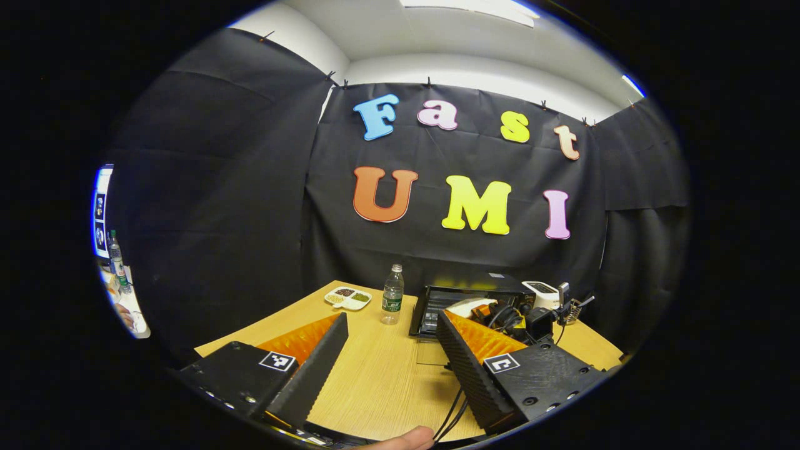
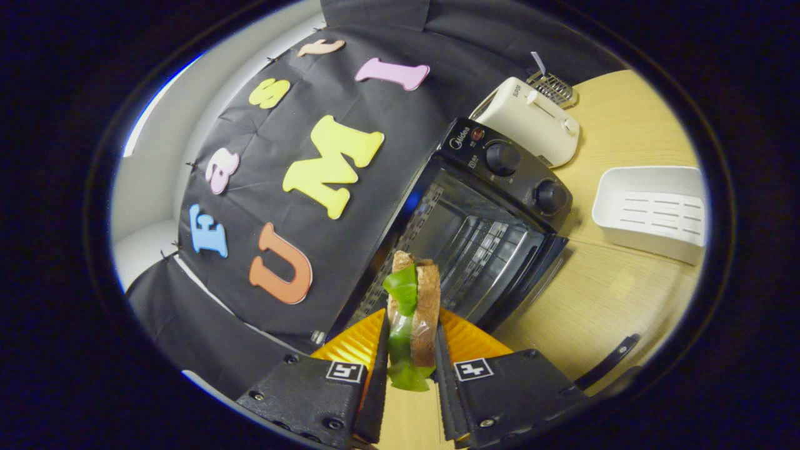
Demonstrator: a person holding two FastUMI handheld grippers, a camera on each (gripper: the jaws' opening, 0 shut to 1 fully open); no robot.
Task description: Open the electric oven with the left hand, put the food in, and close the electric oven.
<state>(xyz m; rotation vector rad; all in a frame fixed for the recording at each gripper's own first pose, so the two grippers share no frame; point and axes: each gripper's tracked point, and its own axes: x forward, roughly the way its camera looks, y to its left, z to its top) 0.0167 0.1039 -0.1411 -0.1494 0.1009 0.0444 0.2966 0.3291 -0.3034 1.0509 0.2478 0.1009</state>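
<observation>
My right gripper [image 2: 409, 350] clamps a sandwich [image 2: 410, 312] between both fingers, bread slices and green lettuce standing on edge just in front of the electric oven [image 2: 494, 212]. The oven door [image 2: 537, 275] hangs open toward me, wire rack bare inside, two knobs on its control panel. Beside the oven sits a white toaster [image 2: 531, 119], and a white slotted tray [image 2: 653, 209] rests on the wooden table [image 2: 600, 306] nearby.

My left gripper [image 1: 390, 347] hovers over the table with its jaws spread wide, gripping nothing. Ahead of it I see a water bottle [image 1: 392, 294] and a small divided dish [image 1: 348, 298]. Farther off, the other gripper seems to be at the oven mouth, though that part is cluttered and hard to read.
</observation>
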